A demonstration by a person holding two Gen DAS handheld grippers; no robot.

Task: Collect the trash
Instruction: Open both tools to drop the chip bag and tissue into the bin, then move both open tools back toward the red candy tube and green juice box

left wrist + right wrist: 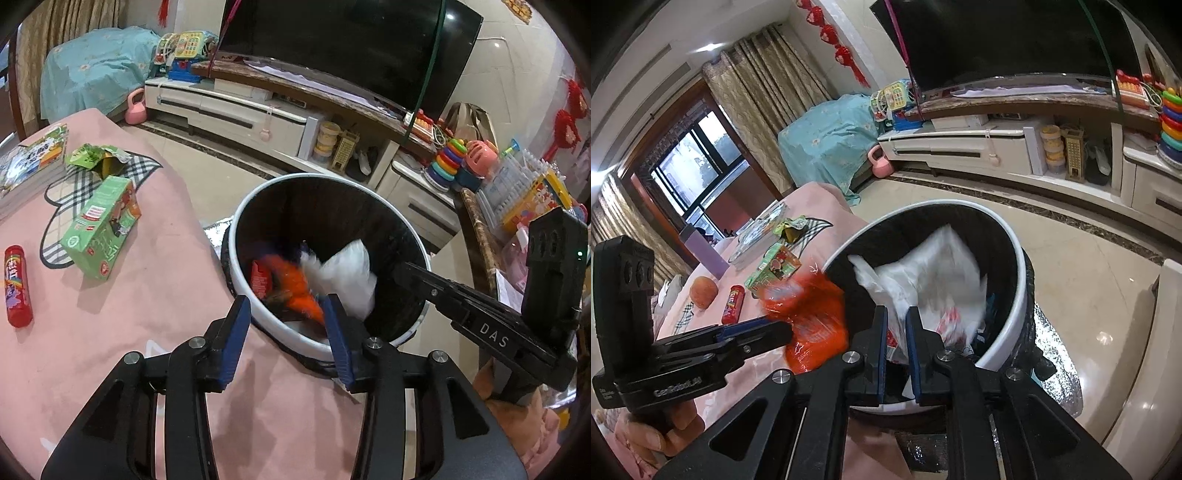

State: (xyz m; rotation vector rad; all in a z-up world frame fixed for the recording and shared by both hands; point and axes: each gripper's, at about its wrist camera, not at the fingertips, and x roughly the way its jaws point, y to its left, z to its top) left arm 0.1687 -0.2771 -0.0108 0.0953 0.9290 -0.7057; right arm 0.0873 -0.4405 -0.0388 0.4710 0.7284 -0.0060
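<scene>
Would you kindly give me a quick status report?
Left hand-held gripper open, orange wrapper dropping into bin. Right hand-held gripper barely open around white bag. Green carton still on table.

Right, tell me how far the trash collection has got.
Done: the bin already holds rubbish. In hand: a blurred orange wrapper and white bag look mid-drop into it, by the open left gripper and right gripper. Left: green carton, torn packet, red tube on the pink cloth.
</scene>
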